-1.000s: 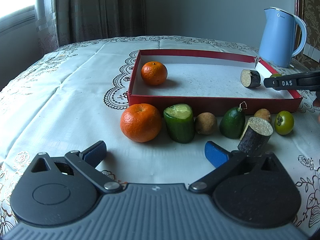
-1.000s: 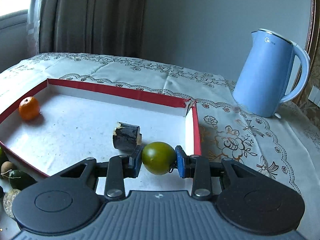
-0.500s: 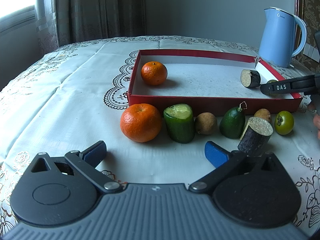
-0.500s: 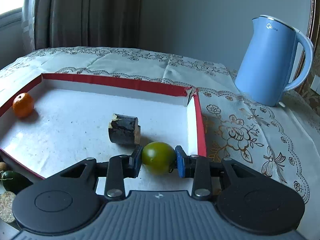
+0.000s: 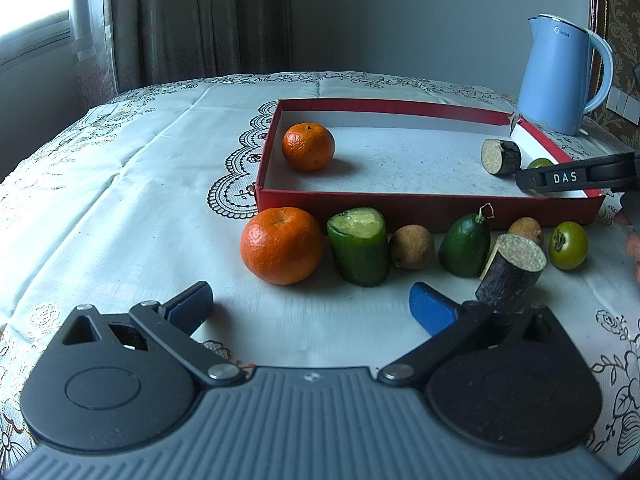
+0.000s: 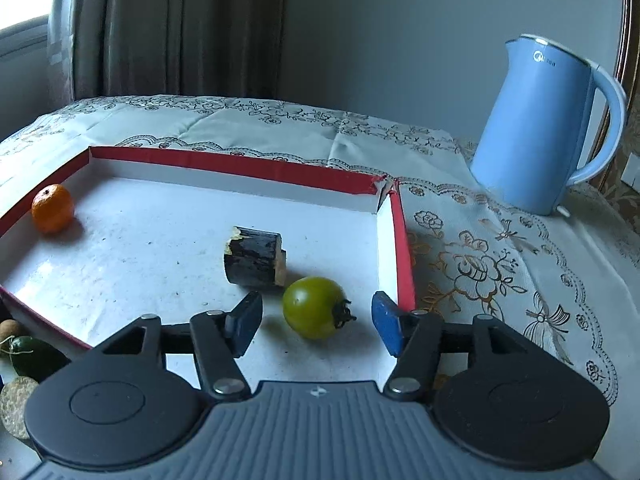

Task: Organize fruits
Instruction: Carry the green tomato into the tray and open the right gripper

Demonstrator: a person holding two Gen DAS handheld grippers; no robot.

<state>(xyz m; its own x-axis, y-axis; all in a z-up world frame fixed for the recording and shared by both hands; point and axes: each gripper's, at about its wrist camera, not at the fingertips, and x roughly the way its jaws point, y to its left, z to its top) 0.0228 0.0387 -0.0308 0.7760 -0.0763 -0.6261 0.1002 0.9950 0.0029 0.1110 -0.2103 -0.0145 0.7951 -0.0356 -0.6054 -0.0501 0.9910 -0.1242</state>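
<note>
A red-walled tray [image 5: 400, 204] [image 6: 224, 164] holds a small orange [image 5: 308, 146] [image 6: 53, 208], a dark cut cylinder [image 5: 501, 157] [image 6: 254, 258] and a green tomato [image 6: 314, 307] [image 5: 540, 163]. My right gripper [image 6: 316, 322] is open around the tomato, which lies on the tray floor between the fingers. My left gripper [image 5: 310, 306] is open and empty above the cloth. In front of the tray lie a large orange [image 5: 281, 245], a cucumber piece [image 5: 359, 246], a brown fruit [image 5: 412, 247], an avocado [image 5: 465, 247], a second dark cylinder [image 5: 511, 273], another brown fruit [image 5: 525, 231] and a green tomato [image 5: 568, 245].
A blue kettle [image 5: 560, 76] [image 6: 540, 128] stands behind the tray's right corner. An embroidered white tablecloth [image 5: 120, 200] covers the table. Curtains [image 5: 180, 20] hang at the back left.
My right gripper has lowered the green tomato into the tray and opened, and the tomato now rests on the tray floor. The left gripper has not moved.
</note>
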